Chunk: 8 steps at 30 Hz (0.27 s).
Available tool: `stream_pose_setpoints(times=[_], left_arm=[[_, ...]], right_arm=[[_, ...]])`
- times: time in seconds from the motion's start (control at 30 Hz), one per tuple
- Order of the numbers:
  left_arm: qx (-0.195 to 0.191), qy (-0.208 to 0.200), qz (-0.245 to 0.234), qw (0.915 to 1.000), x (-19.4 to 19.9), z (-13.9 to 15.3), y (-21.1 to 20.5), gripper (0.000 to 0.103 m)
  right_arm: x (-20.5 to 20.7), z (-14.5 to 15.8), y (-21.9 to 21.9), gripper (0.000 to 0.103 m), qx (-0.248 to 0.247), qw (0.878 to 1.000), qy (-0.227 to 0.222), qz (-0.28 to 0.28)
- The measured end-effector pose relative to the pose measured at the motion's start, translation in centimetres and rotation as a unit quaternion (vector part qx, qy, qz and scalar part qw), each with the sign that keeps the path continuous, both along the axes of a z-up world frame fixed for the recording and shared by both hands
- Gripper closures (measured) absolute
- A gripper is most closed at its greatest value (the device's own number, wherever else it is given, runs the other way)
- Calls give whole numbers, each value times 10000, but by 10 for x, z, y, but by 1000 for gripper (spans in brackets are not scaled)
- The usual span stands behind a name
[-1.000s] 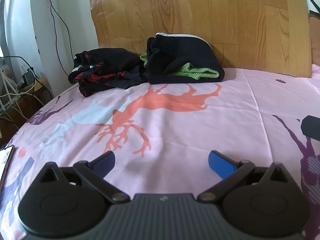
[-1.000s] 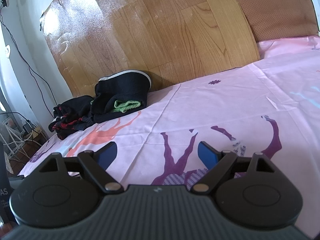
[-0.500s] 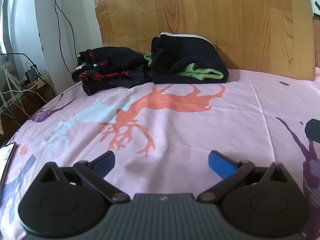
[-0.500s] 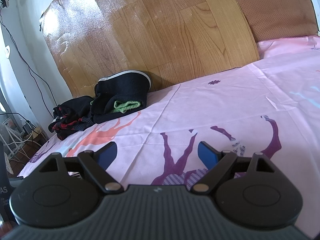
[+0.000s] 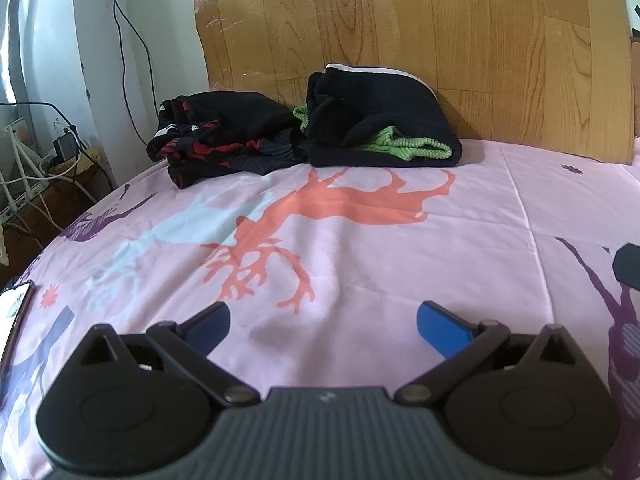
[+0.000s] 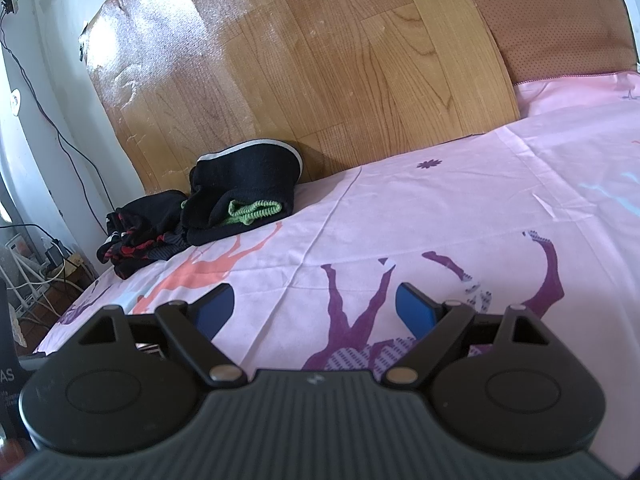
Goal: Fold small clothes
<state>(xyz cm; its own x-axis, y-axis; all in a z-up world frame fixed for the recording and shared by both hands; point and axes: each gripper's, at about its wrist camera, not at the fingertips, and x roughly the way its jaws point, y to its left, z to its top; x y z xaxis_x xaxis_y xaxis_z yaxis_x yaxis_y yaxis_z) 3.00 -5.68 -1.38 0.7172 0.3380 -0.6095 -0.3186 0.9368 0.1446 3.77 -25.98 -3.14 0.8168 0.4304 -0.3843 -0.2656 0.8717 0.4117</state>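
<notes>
A folded black garment with a white trim and a green ribbed edge (image 5: 380, 120) lies at the far end of the bed against the wooden board; it also shows in the right wrist view (image 6: 244, 196). Left of it and touching it lies a crumpled black and red garment (image 5: 224, 136), also in the right wrist view (image 6: 140, 236). My left gripper (image 5: 323, 322) is open and empty, low over the pink sheet, well short of both garments. My right gripper (image 6: 314, 306) is open and empty over the sheet, farther right.
The bed has a pink sheet with printed deer (image 5: 360, 248). A wooden board (image 5: 400, 20) leans behind the clothes. A brown cushion (image 6: 552, 24) stands at the back right. Cables and plugs (image 5: 40, 168) lie on the floor past the bed's left edge.
My left gripper has moved a little forward and swung slightly left toward the clothes, which look larger. The right gripper has not moved.
</notes>
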Motion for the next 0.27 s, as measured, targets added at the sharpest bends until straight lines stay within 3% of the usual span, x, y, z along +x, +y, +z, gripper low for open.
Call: stream_pose_setpoints(times=[0.27], left_arm=[[-59, -112, -103, 9999, -1, 2, 2, 0]], right_arm=[[-1, 0, 0, 13, -14, 10000, 4, 0]])
